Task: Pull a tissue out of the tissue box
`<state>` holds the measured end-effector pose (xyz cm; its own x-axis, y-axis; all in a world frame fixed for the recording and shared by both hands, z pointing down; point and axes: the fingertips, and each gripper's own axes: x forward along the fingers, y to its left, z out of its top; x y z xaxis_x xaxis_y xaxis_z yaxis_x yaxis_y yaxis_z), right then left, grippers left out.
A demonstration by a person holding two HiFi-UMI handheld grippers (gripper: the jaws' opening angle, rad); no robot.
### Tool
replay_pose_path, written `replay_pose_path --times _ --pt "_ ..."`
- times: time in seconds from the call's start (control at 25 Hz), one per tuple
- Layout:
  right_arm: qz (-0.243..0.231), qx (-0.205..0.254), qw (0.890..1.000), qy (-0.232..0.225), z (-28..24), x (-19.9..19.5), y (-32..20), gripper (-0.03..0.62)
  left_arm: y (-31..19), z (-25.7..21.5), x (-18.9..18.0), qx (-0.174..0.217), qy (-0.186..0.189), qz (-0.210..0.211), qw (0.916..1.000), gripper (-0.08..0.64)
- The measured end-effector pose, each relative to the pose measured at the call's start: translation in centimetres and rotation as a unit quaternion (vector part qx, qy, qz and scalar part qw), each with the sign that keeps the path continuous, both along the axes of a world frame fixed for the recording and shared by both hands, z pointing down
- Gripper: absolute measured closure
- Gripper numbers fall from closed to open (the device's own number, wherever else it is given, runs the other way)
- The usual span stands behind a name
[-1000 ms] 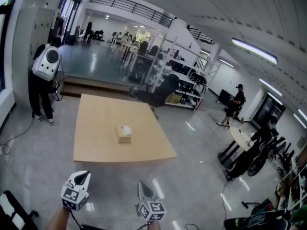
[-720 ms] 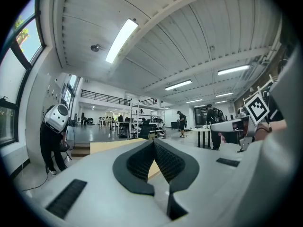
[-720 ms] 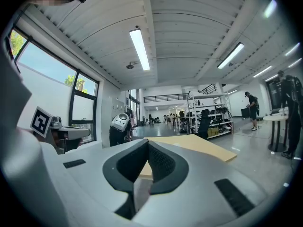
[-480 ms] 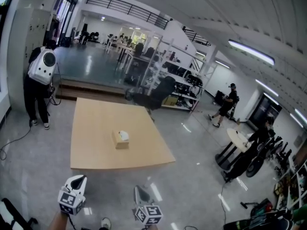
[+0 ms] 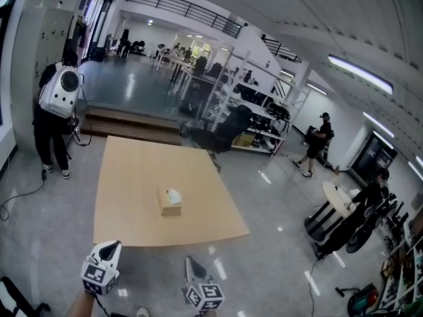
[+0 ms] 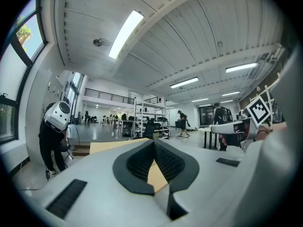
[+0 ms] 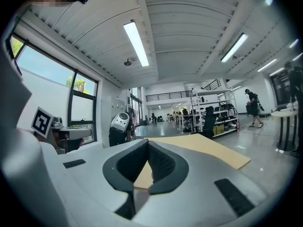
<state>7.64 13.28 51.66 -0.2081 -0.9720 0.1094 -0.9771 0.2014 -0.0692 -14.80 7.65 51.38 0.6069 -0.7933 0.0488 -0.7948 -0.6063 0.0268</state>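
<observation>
A tan tissue box (image 5: 171,205) with a white tissue (image 5: 174,195) sticking out of its top stands near the middle of the light wooden table (image 5: 125,177). Both grippers hover short of the table's near edge, over the floor, pointing level at it. The left gripper (image 5: 114,245) is shut with nothing in it, its jaws meeting at the tips (image 6: 154,142). The right gripper (image 5: 191,261) is likewise shut and empty (image 7: 147,142). In both gripper views the tabletop (image 7: 208,148) shows, but the jaws hide the box.
A person with a white backpack (image 5: 58,88) stands left of the table. A black office chair (image 5: 225,129) sits at its far edge, with a low step (image 5: 132,121) and shelving racks (image 5: 258,107) behind. A small round table (image 5: 336,195) and people (image 5: 318,142) are off right.
Both grippers and the head camera have moved forward toward the table; its near edge and the tissue box now sit lower in the head view, closer to the tips. Jaws unchanged.
</observation>
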Motion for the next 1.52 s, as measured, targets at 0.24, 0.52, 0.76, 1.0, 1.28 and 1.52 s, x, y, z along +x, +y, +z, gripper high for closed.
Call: replay_pose_path --times 0.24,0.52,0.76,1.0,1.28,1.52 --pt "-0.007 0.0 1.0 -0.001 -0.4 1.5 -3.9 0.581 -4.0 0.4 1.5 -0.003 0.004 -0.005 1.0 0.554" --pt "-0.015 0.0 1.0 -0.004 -0.1 3.8 -7.8 0.581 -7.7 -0.2 3.6 0.002 -0.002 -0.012 0.9999 0.554" --pt "-0.02 -0.001 1.0 -0.008 0.2 5.3 -10.7 0.581 -10.4 0.6 5.2 -0.002 -0.007 -0.014 0.9999 0.554" --pt "-0.027 -0.006 1.0 -0.012 0.7 6.7 -13.7 0.581 -13.3 0.5 6.5 -0.001 -0.008 -0.023 0.9997 0.554" --pt "-0.034 -0.013 0.999 -0.013 1.2 7.7 -16.6 0.581 -16.0 0.4 7.7 -0.002 -0.013 -0.027 0.9995 0.554" --pt "-0.033 -0.014 0.999 -0.018 1.3 9.0 -19.2 0.581 -18.5 0.9 8.8 -0.007 -0.013 -0.026 0.9995 0.554"
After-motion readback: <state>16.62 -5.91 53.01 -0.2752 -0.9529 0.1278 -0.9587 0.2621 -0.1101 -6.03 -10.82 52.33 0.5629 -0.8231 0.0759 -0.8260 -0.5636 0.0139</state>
